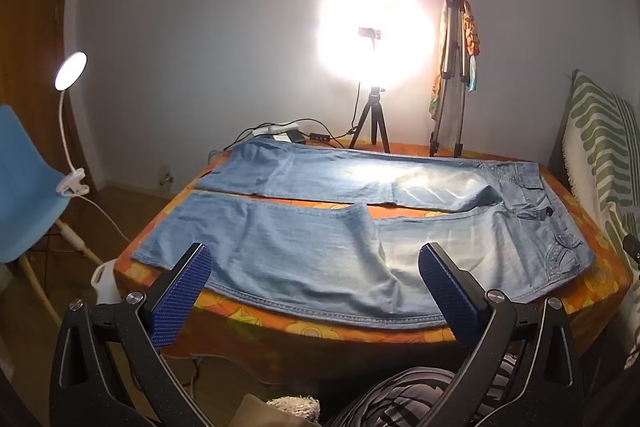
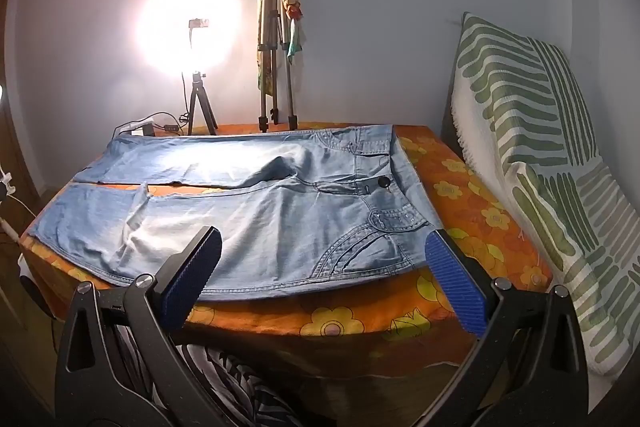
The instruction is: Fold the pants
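Light blue denim pants (image 1: 320, 251) lie spread flat on the table (image 1: 304, 327), which has an orange flowered cloth; the waist is to the right, both legs run to the left. In the right wrist view the pants (image 2: 280, 219) show their button and pocket stitching at the right. My left gripper (image 1: 314, 259) hovers open at the near table edge, over the near leg's hem seam, touching nothing. My right gripper (image 2: 324, 247) stands open near the waist corner, its blue pads (image 2: 452, 279) empty. The near leg has a small raised fold in the middle.
A bright ring light on a small tripod (image 1: 374, 115) and a folded silver tripod (image 1: 450, 79) stand at the table's far side, with a power strip and cables (image 1: 280, 133). A blue chair (image 1: 24, 183) and clip lamp (image 1: 72, 71) are left; a green-striped cushion (image 2: 532, 147) leans right.
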A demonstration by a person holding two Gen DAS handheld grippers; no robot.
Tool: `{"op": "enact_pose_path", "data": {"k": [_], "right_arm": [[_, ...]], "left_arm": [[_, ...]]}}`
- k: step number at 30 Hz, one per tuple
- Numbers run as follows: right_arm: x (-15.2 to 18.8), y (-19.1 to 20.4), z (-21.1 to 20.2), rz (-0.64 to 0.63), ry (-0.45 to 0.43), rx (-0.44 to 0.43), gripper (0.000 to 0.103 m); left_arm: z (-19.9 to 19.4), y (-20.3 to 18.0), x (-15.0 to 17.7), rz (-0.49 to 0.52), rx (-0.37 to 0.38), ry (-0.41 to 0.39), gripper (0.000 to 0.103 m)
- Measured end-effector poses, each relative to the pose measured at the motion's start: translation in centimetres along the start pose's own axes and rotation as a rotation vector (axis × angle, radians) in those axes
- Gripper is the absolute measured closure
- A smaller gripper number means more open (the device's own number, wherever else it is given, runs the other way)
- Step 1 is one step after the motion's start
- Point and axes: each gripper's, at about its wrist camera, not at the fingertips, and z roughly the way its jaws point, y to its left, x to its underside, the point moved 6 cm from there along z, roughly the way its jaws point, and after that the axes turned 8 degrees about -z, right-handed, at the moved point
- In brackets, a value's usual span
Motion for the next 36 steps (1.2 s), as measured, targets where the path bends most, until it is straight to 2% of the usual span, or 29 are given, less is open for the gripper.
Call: {"op": "enact_pose_path", "data": {"k": [36], "right_arm": [[-0.5, -0.5, -0.9, -0.018, -0.023, 0.018, 0.0]], "left_arm": [[-0.6, 0.1, -0.3, -0.002, 0.0, -0.018, 0.0]]}}
